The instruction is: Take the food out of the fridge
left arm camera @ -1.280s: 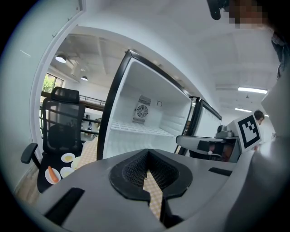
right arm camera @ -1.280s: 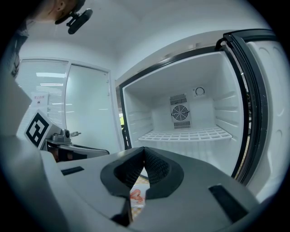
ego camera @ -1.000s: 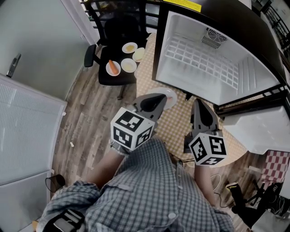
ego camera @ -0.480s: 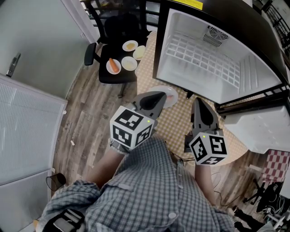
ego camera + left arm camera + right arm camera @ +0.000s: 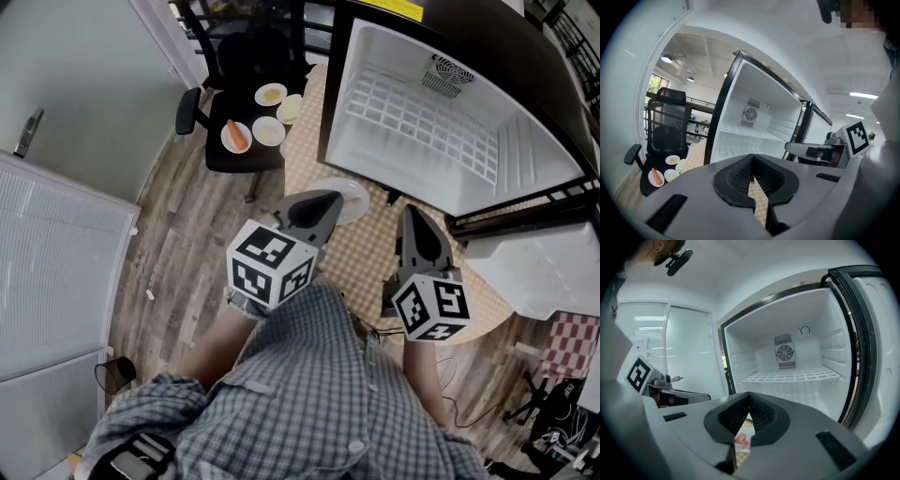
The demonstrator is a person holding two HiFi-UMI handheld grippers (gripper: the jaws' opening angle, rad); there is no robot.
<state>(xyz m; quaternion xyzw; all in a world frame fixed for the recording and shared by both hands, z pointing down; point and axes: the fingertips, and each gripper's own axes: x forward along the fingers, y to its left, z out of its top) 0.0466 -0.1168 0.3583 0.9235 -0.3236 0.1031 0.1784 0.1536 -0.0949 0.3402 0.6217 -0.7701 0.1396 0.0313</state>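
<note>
"Checked cloth over the round table [image 5: 361, 253] lies under us. Has anything shifted?"

"Nothing. Our left gripper [image 5: 323, 200] and right gripper [image 5: 408, 214] have kept still, both clenched on nothing."

"And the food?"

"One white plate of pink food [image 5: 349, 200] sits just ahead of the left gripper's tip, outside the white-lined fridge [image 5: 441, 122]. Its wire shelf [image 5: 412, 117] looks bare — we judge the emptying done."

"Room to move?"

"The fridge's front edge is just beyond that plate, and the open white door [image 5: 534, 267] is off the right gripper's outer side. Small dishes [image 5: 234, 137] crowd the black office chair [image 5: 248, 56], ahead and to the left of the left gripper — we're freest drawing back."
</note>
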